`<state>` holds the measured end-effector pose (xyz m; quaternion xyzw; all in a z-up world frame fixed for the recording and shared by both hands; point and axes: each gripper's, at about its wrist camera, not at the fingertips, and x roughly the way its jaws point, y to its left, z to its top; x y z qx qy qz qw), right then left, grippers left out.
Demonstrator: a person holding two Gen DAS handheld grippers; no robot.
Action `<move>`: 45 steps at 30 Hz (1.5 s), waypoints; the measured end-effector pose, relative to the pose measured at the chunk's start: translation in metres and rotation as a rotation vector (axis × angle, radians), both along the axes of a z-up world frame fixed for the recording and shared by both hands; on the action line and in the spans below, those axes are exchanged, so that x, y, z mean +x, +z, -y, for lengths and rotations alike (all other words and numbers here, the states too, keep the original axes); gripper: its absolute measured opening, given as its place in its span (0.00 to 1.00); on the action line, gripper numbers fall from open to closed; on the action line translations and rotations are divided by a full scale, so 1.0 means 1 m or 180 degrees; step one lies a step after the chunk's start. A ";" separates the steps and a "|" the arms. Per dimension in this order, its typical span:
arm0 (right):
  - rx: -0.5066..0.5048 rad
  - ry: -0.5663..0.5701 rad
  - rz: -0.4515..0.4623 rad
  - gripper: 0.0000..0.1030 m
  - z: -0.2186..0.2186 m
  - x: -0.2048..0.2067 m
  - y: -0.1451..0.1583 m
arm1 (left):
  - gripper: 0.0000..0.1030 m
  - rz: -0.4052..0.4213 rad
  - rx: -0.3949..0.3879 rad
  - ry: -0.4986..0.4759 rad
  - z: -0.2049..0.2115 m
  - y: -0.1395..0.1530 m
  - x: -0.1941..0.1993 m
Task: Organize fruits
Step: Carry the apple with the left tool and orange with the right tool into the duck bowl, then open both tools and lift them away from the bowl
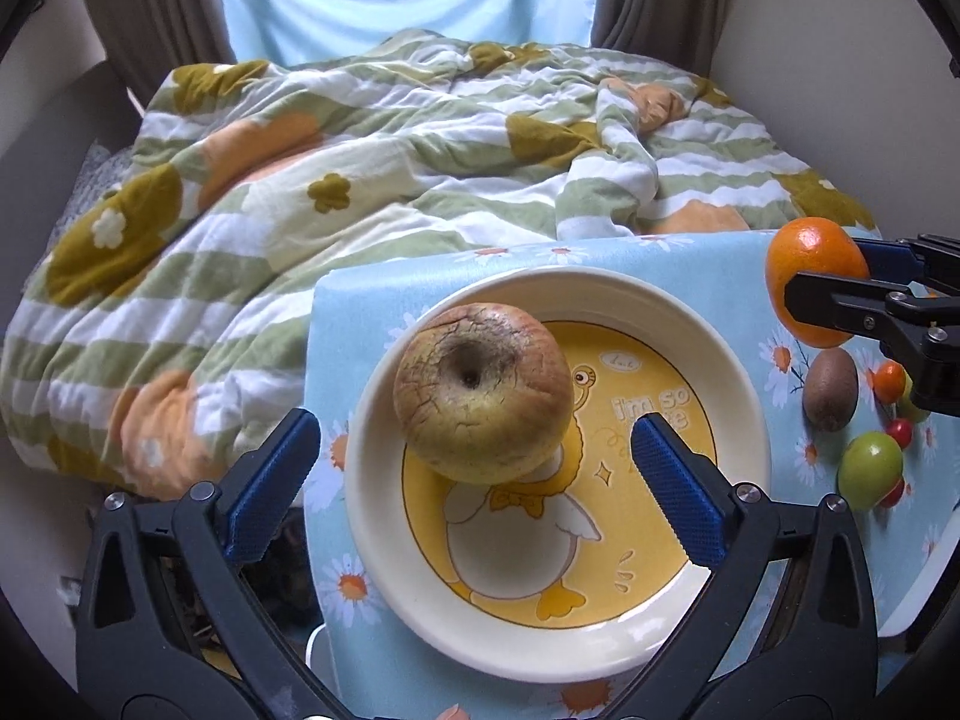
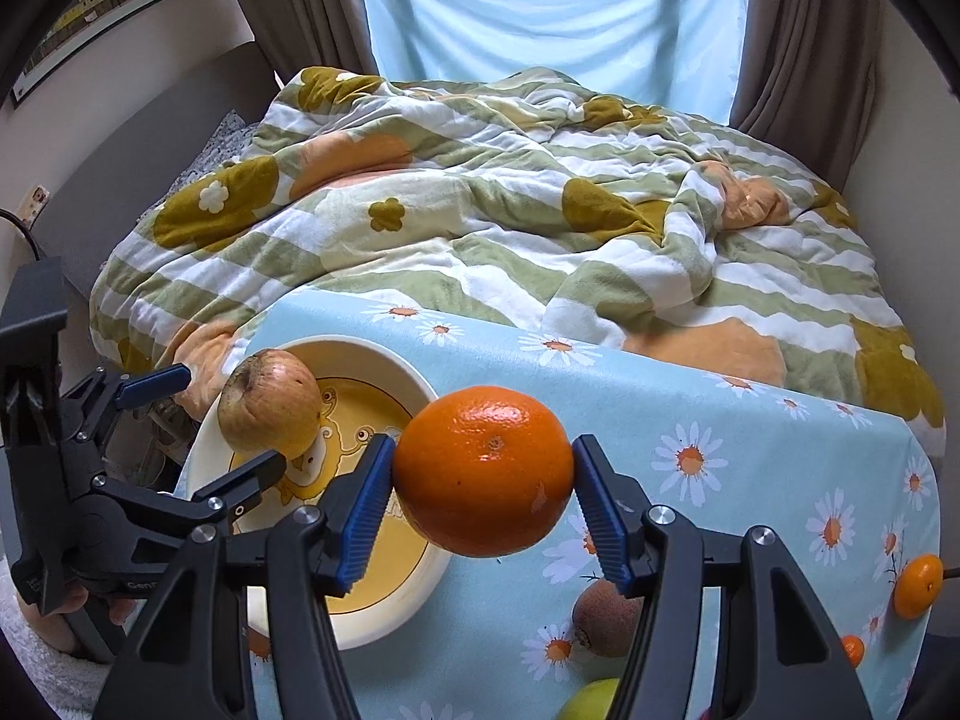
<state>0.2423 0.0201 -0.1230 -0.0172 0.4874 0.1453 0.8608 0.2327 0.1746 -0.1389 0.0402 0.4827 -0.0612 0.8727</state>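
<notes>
while the bed (image 2: 510,210) with its flowered quilt fills the background, the desk (image 2: 690,420) under a daisy-print cloth carries everything that matters. on it sits the plate (image 1: 744,420), cream-rimmed with a yellow duck, and the only thing in it is the apple (image 1: 483,393), resting toward the far left side. the left hand-held gripper (image 1: 474,480) hovers low over the plate with its fingers well apart, one on either side of the apple and touching nothing. the right hand-held gripper (image 2: 483,480) is clamped on the orange (image 2: 483,471), held in the air just right of the plate; the plate lies to its left, so the coming move looks like a short carry leftward, with the free space nearer the plate's right half. the remaining fruit lies on the cloth to the right: a kiwi (image 1: 831,387), a green fruit (image 1: 870,471), and a few small orange and red ones.
</notes>
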 end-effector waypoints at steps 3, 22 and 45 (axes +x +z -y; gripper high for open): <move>-0.0016 0.0159 -0.0013 0.54 -0.008 0.000 -0.002 | 1.00 -0.0007 -0.0042 0.0072 -0.006 0.005 -0.012; -0.0150 0.1010 0.0010 0.54 -0.066 0.022 -0.044 | 1.00 -0.0100 -0.0059 0.0310 -0.014 -0.002 -0.052; -0.0005 0.0809 0.0180 1.00 -0.045 0.001 -0.012 | 1.00 -0.0053 -0.0146 0.0385 -0.014 0.022 -0.080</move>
